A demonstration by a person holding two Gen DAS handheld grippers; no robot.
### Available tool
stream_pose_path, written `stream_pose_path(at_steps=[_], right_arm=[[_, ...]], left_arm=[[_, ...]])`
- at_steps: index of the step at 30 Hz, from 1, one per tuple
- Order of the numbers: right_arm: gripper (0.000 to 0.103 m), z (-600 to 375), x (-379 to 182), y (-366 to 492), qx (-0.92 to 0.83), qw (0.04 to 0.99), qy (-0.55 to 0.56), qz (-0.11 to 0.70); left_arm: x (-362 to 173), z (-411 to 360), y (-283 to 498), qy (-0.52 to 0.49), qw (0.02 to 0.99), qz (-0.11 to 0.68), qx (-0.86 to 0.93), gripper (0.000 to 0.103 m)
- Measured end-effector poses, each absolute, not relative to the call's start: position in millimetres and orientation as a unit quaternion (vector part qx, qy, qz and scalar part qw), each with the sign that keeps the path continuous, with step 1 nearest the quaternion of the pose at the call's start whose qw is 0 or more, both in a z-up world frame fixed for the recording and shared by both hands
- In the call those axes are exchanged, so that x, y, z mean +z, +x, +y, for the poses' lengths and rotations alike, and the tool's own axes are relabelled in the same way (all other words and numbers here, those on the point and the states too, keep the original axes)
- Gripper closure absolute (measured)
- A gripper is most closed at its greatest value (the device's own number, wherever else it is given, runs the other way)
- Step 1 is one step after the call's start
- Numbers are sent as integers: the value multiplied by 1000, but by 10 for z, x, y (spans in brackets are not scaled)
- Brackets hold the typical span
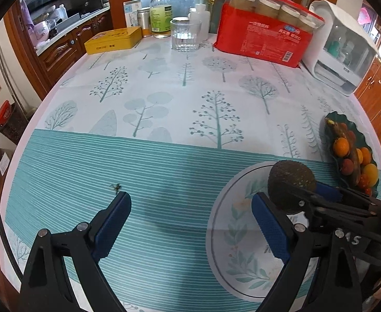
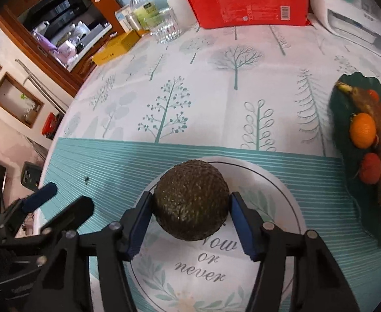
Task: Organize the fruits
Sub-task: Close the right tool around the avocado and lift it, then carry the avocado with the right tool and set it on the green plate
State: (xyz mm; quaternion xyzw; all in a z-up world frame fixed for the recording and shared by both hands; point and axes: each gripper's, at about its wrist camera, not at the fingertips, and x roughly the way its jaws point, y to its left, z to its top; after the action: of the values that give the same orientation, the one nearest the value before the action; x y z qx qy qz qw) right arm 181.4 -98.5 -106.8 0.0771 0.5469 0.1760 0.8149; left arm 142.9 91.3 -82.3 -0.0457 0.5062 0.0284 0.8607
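A round worktop (image 1: 164, 98) under a tree-print cloth fills a kitchen corner. Near its front edge sits a white plate (image 2: 281, 208), with a dark green fruit dish (image 2: 346, 182) just beside it. The left gripper (image 1: 190, 223) hangs wide apart, empty. The right gripper (image 2: 190, 218) clasps a dark avocado (image 2: 191, 202) over the plate.
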Motion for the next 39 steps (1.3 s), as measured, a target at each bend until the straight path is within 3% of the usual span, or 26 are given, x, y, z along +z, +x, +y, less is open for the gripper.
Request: stream_pose_path(at_steps=[15,19,24,39], right_arm=[[43,-2085,-367,1571,91,874,110,465],[43,-2429,-249,1549,62,886,109,447],[43,-2892,-138,1684,15,900,89,427],[43,-3647,-630,2652,-71,896,68,433]], left_arm=[[-504,-90,1657,2,870,490,-56,9],[-373,-494,1828,10,874,479,-81,1],[-225,-955,2050,22,885,451,-110,1],[-595,-1459,2710,6,867,485,-114,1]])
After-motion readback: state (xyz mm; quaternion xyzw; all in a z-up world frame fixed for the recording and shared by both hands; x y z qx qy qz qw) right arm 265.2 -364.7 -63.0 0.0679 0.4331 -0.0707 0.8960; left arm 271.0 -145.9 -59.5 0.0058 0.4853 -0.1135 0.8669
